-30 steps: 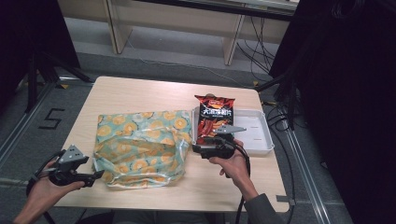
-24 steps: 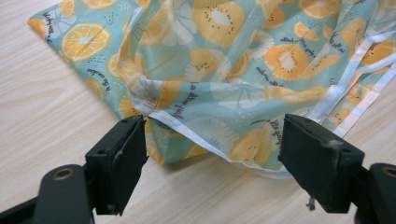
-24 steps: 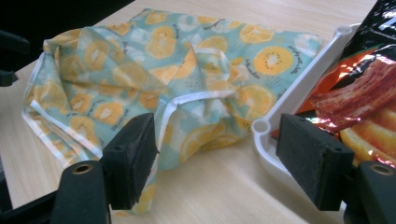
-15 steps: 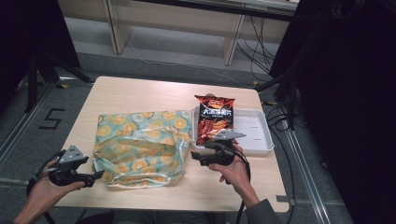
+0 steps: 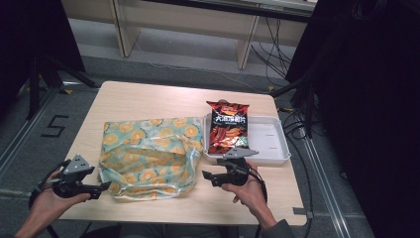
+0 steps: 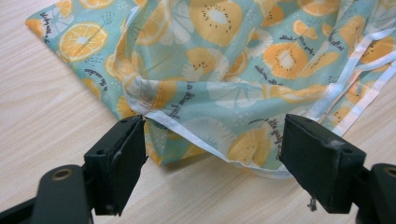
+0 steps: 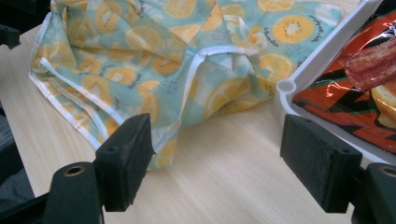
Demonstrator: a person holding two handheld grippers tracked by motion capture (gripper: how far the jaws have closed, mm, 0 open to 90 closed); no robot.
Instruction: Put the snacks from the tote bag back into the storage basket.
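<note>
A wooden table point(image 5: 148, 99) stands on grey floor point(image 5: 198, 54).

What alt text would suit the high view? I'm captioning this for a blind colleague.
A fruit-print bag lies crumpled on a wooden table, beside a white tray holding a red snack packet. A person's left gripper sits open at the bag's near left corner, and the right gripper, open and empty, points at its right edge.

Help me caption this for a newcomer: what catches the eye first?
The teal fruit-print bag lies crumpled across the middle of the table. Right of it, a red snack packet leans in a white tray. The left gripper and right gripper flank the bag, both open.
</note>
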